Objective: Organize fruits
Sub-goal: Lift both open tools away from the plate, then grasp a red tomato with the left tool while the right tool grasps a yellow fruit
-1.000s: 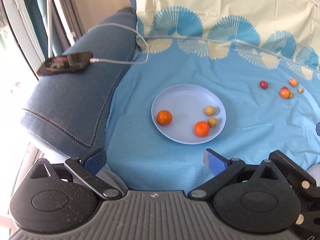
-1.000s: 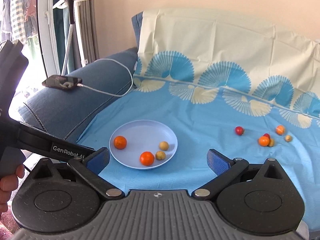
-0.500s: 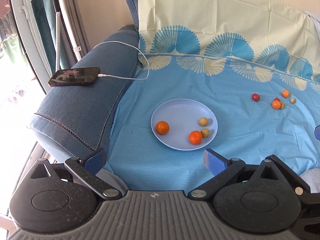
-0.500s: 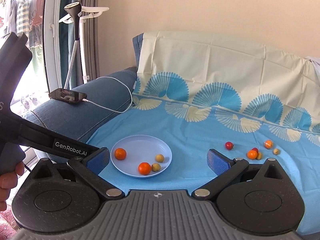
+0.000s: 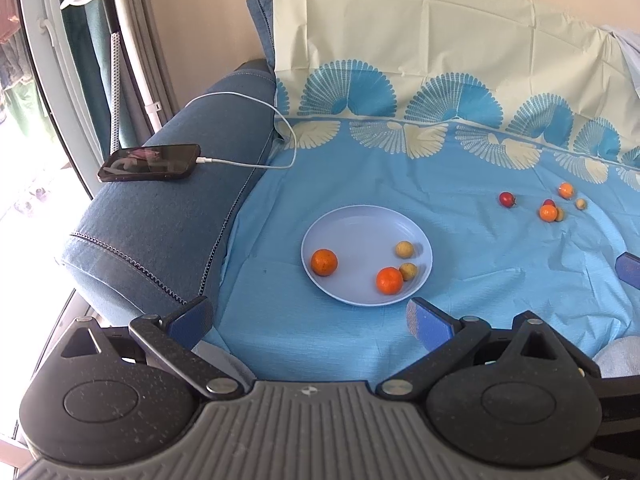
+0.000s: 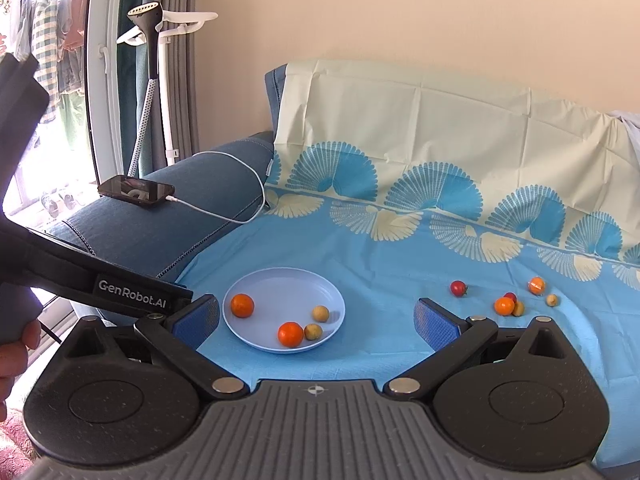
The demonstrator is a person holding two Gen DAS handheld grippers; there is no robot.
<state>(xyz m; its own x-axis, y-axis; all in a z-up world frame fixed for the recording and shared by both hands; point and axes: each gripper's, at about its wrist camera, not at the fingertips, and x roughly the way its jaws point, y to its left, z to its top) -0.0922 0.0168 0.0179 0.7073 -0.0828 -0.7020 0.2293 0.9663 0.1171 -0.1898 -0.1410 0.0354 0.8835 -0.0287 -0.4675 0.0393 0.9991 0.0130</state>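
A pale blue plate point(image 5: 360, 224) point(image 6: 280, 280) lies on the blue cloth and holds two oranges point(image 5: 324, 262) point(image 6: 291, 334) and two small yellow fruits point(image 5: 404, 249) point(image 6: 320, 313). To its right on the cloth lie several loose fruits: a red one point(image 5: 507, 199) point(image 6: 458, 288), an orange one point(image 5: 548, 212) point(image 6: 504, 306) and others. My left gripper point(image 5: 308, 322) is open, empty, well short of the plate. My right gripper point(image 6: 316, 320) is open and empty too, held back above the sofa's front edge.
A phone point(image 5: 150, 162) point(image 6: 136, 191) on a white charging cable point(image 5: 256, 165) rests on the blue sofa armrest point(image 5: 160, 220) at the left. A garment steamer stand point(image 6: 152, 80) is by the window. A hand point(image 6: 16, 344) holds the left gripper's handle at the left edge.
Both grippers have drawn back and risen from the sofa, so the plate and fruits look smaller and lower. No fruit has moved.
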